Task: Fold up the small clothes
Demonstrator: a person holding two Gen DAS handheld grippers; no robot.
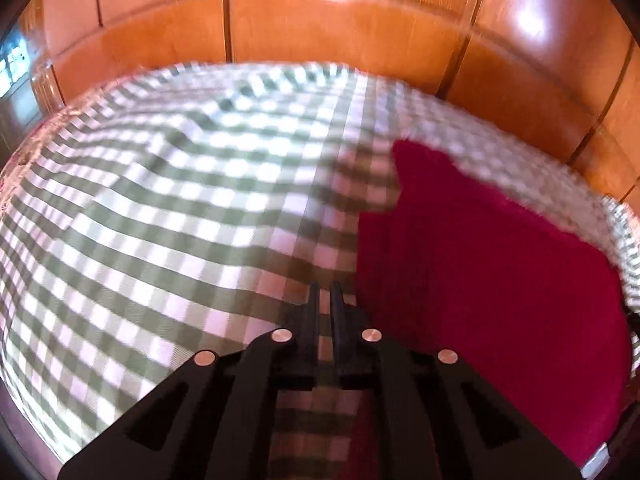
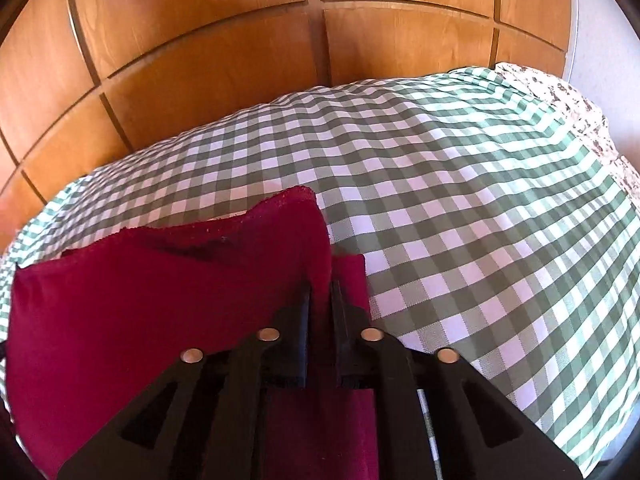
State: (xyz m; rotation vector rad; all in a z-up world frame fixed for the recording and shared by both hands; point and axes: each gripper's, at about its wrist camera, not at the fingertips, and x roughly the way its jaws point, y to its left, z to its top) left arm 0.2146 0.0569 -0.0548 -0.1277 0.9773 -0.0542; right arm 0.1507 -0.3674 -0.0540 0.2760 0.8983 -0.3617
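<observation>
Bright, glare on wood, left view motion-blurred

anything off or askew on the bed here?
Mostly normal. The dark red garment is lopsided: its far corner is lifted and peaked, with a ragged-looking top edge. The green checked sheet is rumpled, and a floral cover shows past its far right edge.

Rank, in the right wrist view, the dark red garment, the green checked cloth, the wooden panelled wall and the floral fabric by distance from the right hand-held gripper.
1. Dark red garment: between the fingers of the right hand-held gripper, spreading left.
2. Green checked cloth: beneath the garment, stretching right.
3. Floral fabric: far right, past the cloth's edge.
4. Wooden panelled wall: behind everything, at the top.
</observation>
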